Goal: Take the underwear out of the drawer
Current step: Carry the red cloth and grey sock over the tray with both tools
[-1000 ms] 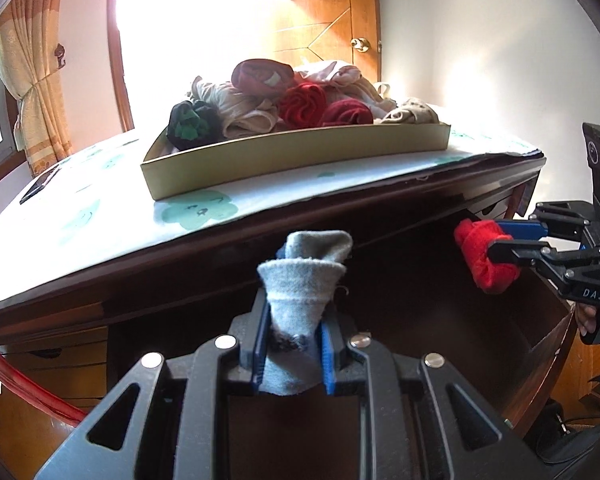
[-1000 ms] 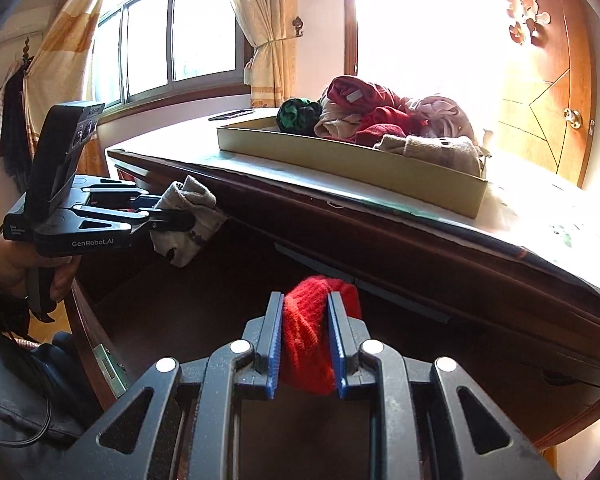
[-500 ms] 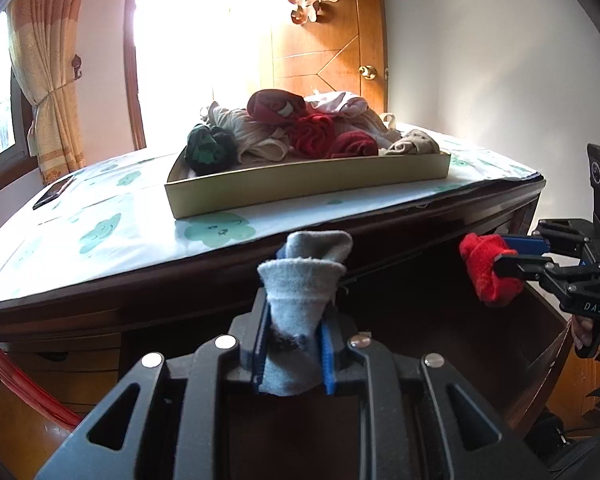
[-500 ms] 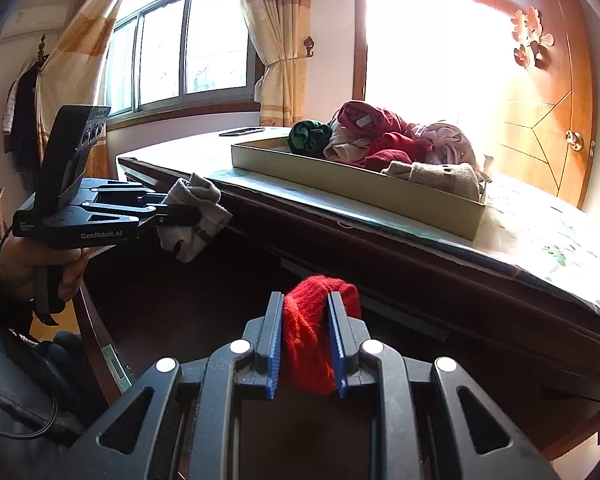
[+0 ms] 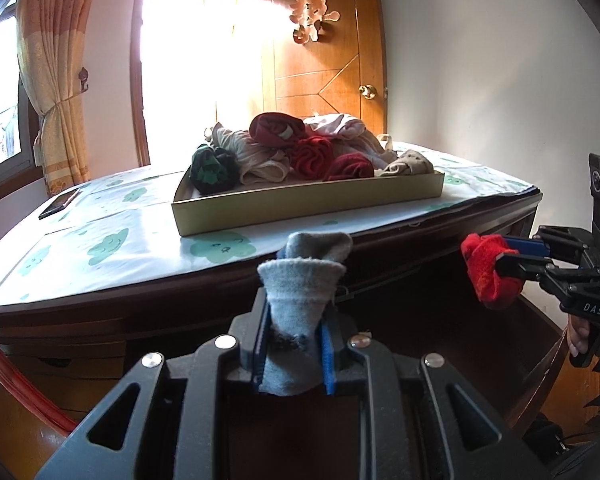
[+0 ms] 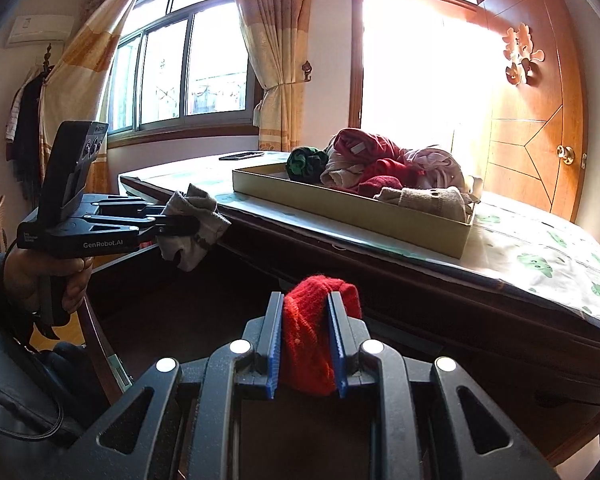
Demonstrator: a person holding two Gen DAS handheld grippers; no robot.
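My left gripper (image 5: 294, 312) is shut on a grey rolled garment (image 5: 300, 280) and holds it above the open dark wooden drawer (image 5: 532, 364), just below the tabletop edge. It also shows in the right wrist view (image 6: 188, 226). My right gripper (image 6: 305, 316) is shut on a red rolled garment (image 6: 308, 332), also above the drawer; it shows at the right of the left wrist view (image 5: 488, 276). The drawer's inside is dark and its contents are hidden.
A shallow cardboard tray (image 5: 308, 204) with several rolled garments sits on the table's cloud-print cover (image 5: 112, 240). A phone (image 5: 59, 204) lies at the table's far left. A wooden door (image 6: 536, 140) and curtained windows stand behind.
Both grippers have risen with their garments, from down at the drawer opening to near tabletop height. Both stay shut.
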